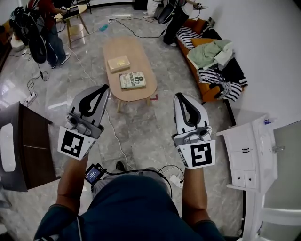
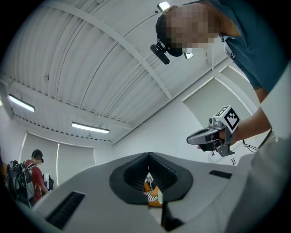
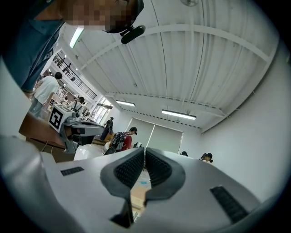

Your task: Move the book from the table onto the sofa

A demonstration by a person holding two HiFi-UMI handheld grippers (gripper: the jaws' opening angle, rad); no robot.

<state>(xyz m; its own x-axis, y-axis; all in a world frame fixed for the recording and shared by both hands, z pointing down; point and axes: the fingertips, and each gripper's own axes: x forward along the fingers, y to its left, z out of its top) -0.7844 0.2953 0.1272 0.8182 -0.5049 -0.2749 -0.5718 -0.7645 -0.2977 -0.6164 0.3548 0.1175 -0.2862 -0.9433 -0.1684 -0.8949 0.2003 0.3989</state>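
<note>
A grey-covered book [image 1: 132, 80] lies flat near the front end of the oval wooden table [image 1: 124, 49]. A tan book [image 1: 118, 63] rests just behind it. The orange sofa [image 1: 203, 84] runs along the right wall, heaped with clothes. My left gripper [image 1: 102, 89] is shut and empty, held in the air short of the table's front left. My right gripper [image 1: 180, 97] is shut and empty too, to the right of the table's front end. In the left gripper view the jaws [image 2: 148, 157] meet, with the sofa glimpsed between them. The right gripper view shows its jaws [image 3: 145, 152] meeting likewise.
A dark cabinet [image 1: 28, 146] stands at the left and a white cabinet [image 1: 247, 150] at the right. Cables trail over the marble floor [image 1: 141, 132]. People stand at the far left [image 1: 47, 28] and beyond the table's far end [image 1: 171, 14].
</note>
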